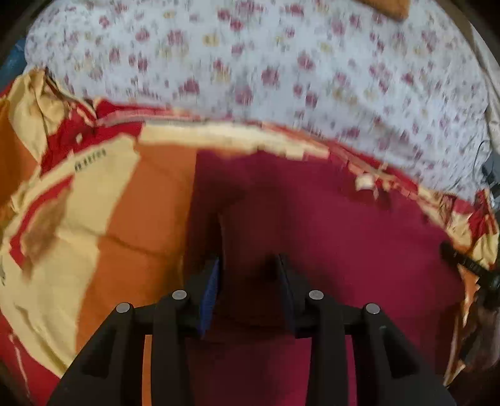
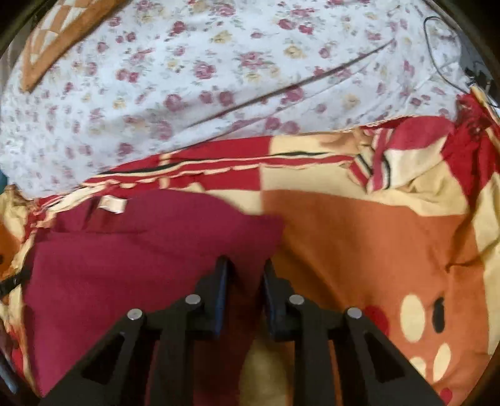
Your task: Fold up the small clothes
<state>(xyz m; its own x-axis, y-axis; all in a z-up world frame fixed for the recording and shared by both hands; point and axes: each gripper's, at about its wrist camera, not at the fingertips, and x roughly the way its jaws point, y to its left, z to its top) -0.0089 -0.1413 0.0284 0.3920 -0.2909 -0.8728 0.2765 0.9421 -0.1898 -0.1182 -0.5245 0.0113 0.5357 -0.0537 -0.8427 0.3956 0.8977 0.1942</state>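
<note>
A maroon garment (image 1: pixel 328 225) lies flat on a patchwork blanket, its straight left edge just left of my left gripper (image 1: pixel 248 262). That gripper's jaws stand apart over the cloth, pressing on nothing; a small ridge of fabric rises just ahead of the left finger. In the right wrist view the same garment (image 2: pixel 125 250) fills the lower left, with a white label (image 2: pixel 112 204) near its far edge. My right gripper (image 2: pixel 246 267) sits at the garment's right corner, its narrow gap filled with maroon cloth that the pads pinch.
The blanket (image 2: pixel 359 234) of orange, cream and red patches spreads under the garment and bunches at the right. Beyond it lies a white floral sheet (image 2: pixel 218 78), an orange checked cushion (image 2: pixel 62 28) at far left, and a black cable (image 2: pixel 443 47) at far right.
</note>
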